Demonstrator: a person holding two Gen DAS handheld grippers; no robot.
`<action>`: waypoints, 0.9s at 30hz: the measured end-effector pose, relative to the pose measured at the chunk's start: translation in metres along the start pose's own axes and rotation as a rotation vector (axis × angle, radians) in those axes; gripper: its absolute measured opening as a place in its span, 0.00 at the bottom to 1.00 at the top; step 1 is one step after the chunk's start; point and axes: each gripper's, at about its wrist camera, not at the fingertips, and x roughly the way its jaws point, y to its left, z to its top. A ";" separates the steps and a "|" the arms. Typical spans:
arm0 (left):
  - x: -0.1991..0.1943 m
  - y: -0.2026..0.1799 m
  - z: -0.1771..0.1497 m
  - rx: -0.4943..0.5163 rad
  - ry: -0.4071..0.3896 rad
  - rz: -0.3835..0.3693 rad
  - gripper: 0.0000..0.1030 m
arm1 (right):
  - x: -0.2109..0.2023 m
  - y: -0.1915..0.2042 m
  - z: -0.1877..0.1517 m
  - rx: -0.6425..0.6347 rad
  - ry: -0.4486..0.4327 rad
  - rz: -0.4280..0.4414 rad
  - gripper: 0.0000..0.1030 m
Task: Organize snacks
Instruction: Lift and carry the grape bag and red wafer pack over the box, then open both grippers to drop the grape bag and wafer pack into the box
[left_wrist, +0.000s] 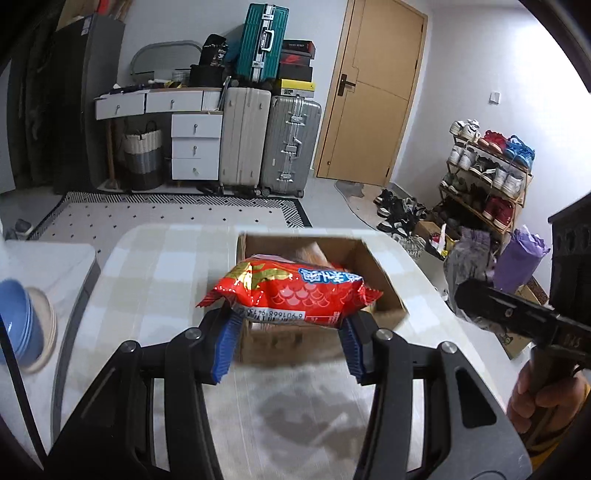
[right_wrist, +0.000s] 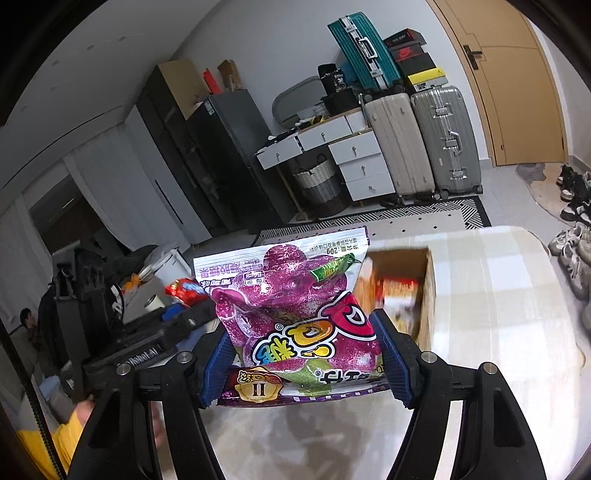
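Snacks fill both views: in the left wrist view a glossy red foil snack packet (left_wrist: 291, 293) with a blue label and a barcode is pinched at its lower edge between the blue-padded jaws of the left gripper (left_wrist: 290, 341), held in the air just in front of and partly over an open brown cardboard box (left_wrist: 373, 264) that stands on the bench (left_wrist: 155, 266) with its pale checked cloth. More packets lie inside the box, blurred. At the right edge the black right gripper (left_wrist: 517, 314) shows from the side, with a hand on its handle. A stack of blue bowls (left_wrist: 20, 325) stands at the left edge. In the right wrist view a shiny purple candy bag (right_wrist: 295, 317) with cartoon lettering is clamped upright between the jaws of the right gripper, raised above the bench to the left of the cardboard box, whose contents are blurred.
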 end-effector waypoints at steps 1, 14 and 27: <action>0.007 0.001 0.008 -0.006 -0.002 0.001 0.44 | 0.003 0.000 0.009 -0.004 0.000 -0.004 0.69; 0.135 -0.009 0.063 0.079 0.155 0.023 0.44 | 0.084 -0.022 0.075 0.023 0.117 -0.032 0.69; 0.185 -0.021 0.052 0.127 0.214 0.003 0.44 | 0.125 -0.042 0.058 0.051 0.201 -0.066 0.69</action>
